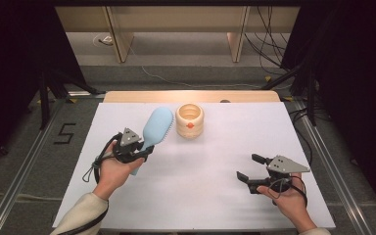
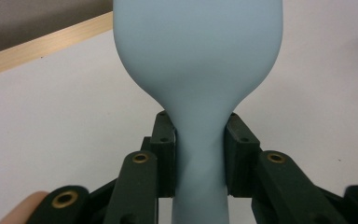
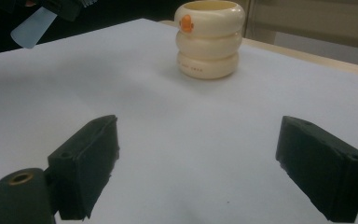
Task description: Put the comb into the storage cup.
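Brush (image 1: pixel 156 126) is held off the table by its handle, clenched in the left gripper (image 1: pixel 144 148), just left of the cup (image 1: pixel 190 120); right gripper (image 1: pixel 250 167) rests released, well apart; next move likely calls for tipping the handle into the cup.

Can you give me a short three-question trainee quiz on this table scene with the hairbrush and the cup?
1. True or false: the left hand-held gripper is shut on the blue hairbrush.
2. Which part of it do the jaws clamp: A) head, B) handle neck?
3. What stands upright just right of the brush head?

Key: 1 true. 2 B. 3 the cream ringed cup; the right hand-held gripper is open, holding nothing.
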Action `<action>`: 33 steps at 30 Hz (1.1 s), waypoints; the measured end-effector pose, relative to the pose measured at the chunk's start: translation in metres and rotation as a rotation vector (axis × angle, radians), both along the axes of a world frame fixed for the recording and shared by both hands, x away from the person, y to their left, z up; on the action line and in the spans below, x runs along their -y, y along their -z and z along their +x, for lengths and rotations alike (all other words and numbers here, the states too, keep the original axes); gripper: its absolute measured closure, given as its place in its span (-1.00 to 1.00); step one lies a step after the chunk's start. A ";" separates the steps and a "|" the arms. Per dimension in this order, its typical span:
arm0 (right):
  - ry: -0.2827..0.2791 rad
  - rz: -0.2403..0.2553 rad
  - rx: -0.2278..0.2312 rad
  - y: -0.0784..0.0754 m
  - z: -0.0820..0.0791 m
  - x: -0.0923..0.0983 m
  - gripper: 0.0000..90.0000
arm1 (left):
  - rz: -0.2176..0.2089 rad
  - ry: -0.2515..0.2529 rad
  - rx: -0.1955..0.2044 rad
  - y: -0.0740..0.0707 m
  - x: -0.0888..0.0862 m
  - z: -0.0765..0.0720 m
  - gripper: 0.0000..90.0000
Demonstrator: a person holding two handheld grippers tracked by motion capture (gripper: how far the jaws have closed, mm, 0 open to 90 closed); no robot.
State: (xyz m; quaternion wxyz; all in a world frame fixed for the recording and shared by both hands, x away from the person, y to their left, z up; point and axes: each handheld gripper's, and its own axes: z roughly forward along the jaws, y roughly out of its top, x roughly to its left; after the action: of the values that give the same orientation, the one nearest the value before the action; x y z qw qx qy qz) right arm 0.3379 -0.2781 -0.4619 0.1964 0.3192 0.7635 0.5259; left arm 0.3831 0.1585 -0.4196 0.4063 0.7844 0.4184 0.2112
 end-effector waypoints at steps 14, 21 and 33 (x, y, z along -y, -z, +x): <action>0.001 0.001 -0.001 0.000 0.000 0.000 -0.69 | 0.004 0.017 0.000 0.001 0.005 -0.001 0.54; -0.001 0.002 -0.001 0.000 0.000 0.000 -0.69 | 0.005 0.030 0.002 0.001 0.009 -0.003 0.54; -0.001 0.001 -0.001 0.000 0.000 0.000 -0.69 | 0.005 0.045 0.007 0.002 0.015 -0.005 0.54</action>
State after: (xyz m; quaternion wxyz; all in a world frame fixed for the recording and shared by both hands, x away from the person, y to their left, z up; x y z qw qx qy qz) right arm 0.3380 -0.2778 -0.4620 0.1958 0.3192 0.7633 0.5264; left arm 0.3780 0.1437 -0.4212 0.4103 0.7938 0.3989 0.2059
